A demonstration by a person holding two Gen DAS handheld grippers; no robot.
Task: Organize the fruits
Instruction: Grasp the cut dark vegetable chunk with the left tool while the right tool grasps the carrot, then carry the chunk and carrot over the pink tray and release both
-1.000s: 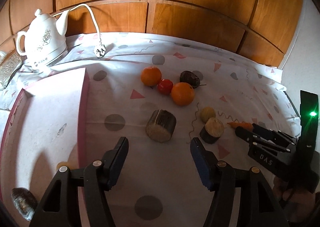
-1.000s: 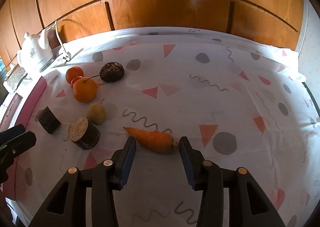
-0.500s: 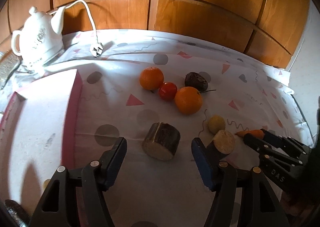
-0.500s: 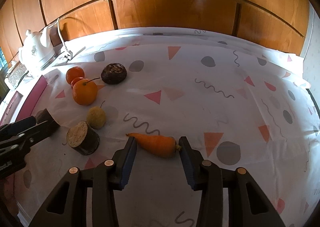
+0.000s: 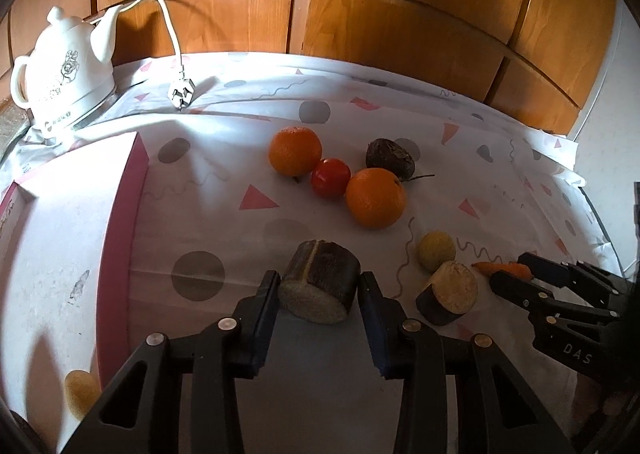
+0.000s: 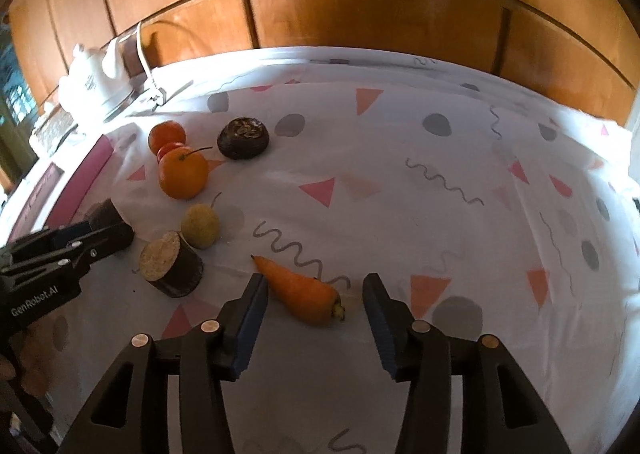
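Note:
My left gripper (image 5: 318,281) is closing on a dark cut chunk with a pale end face (image 5: 320,294); both pads touch its sides as it rests on the cloth. In the right wrist view my right gripper (image 6: 316,284) is opening around an orange carrot (image 6: 300,290) that lies slanted on the cloth, its tip near the left pad and its stem end clear of the right pad. Further back lie two oranges (image 5: 295,150) (image 5: 375,197), a red tomato (image 5: 330,177), a dark round fruit (image 5: 390,159), a small yellow fruit (image 5: 437,251) and a second cut chunk (image 5: 448,292).
A pink-rimmed white box (image 5: 72,214) stands to the left of the chunk. A white kettle (image 5: 64,70) with its cord and plug (image 5: 181,92) sits at the back left. Wooden panels close off the back, and the patterned cloth (image 6: 460,214) stretches to the right.
My left gripper came forward and down to the cut chunk and its jaws narrowed onto it. The right gripper's jaws widened, and the carrot now sits more slanted between them.

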